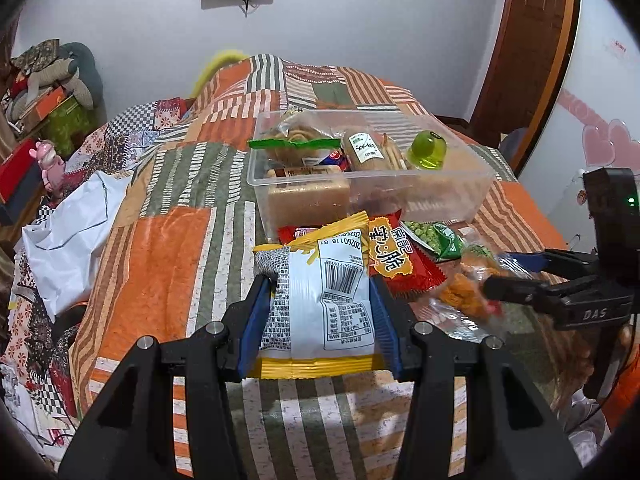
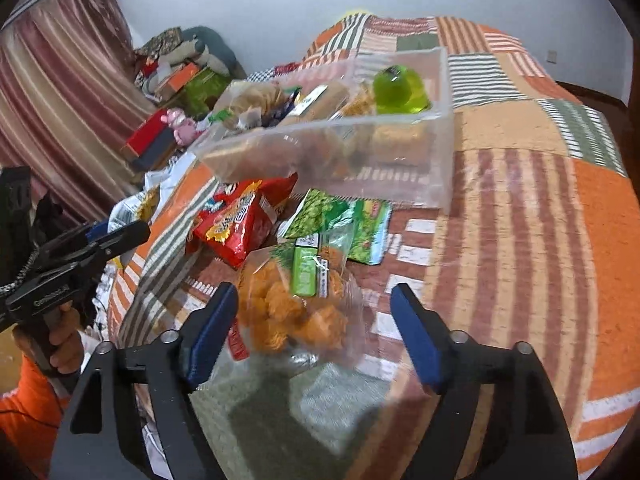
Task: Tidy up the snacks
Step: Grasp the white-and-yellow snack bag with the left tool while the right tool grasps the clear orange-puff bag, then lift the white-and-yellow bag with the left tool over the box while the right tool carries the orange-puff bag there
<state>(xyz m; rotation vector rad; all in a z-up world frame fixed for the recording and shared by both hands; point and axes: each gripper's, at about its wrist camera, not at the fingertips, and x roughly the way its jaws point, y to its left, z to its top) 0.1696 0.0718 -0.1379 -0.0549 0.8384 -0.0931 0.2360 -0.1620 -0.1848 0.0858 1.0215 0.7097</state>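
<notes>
Two grippers work over a patchwork bed, and the snacks are split between it and a clear plastic bin standing further back on the quilt. The bin already holds wrapped cakes, a sausage stick and a green jelly cup; its near right half looks free, so that is the sensible place to aim for.

The left gripper has its jaws pinching a yellow-and-white snack bag from both sides, barcode up, with the bag's far end lying just in front of the bin. To carry it well, I would lift it clear of the red packet beside it before moving forward, and raise it over the bin wall rather than push into it, since a light bin would probably slide on cloth.

The right gripper has its jaws spread, with a clear bag of orange fried snacks lying between them; the pads do not appear to press on it. A gentle squeeze low on the bag should do, as the contents look brittle and the film slippery. The green pea packet lies just behind it, near the bin, and should be left undisturbed for now.
</notes>
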